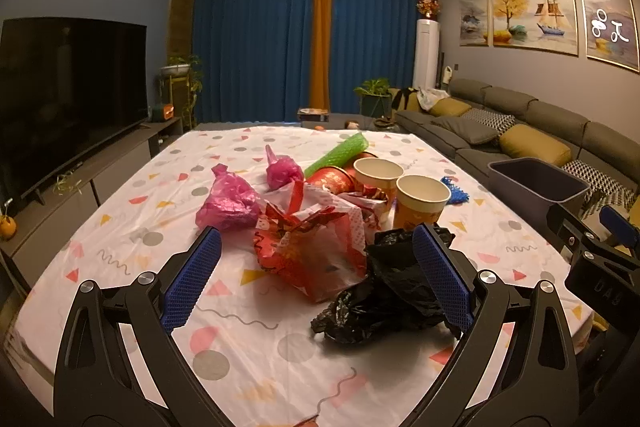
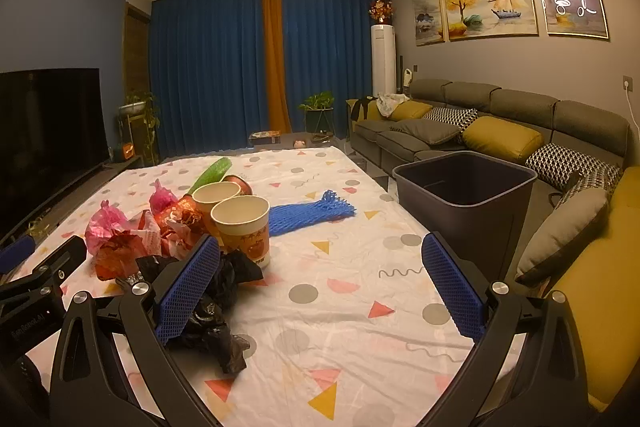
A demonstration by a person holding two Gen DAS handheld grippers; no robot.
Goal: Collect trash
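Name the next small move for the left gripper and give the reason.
Probably ease the left gripper forward and down, then close on the black plastic bag. Its jaws stand open and hold nothing, the crumpled bag is the trash nearest them, beside the right-hand finger, and the grey bin waits open past the table's right edge.

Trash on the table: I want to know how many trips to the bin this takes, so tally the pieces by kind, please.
Paper cups: 2
Pink plastic bags: 2
Black plastic bag: 1
Foam net sleeves, blue and green: 2
Red wrappers and packaging: at least 2, heaped together, so the exact count is unclear
Total: at least 9
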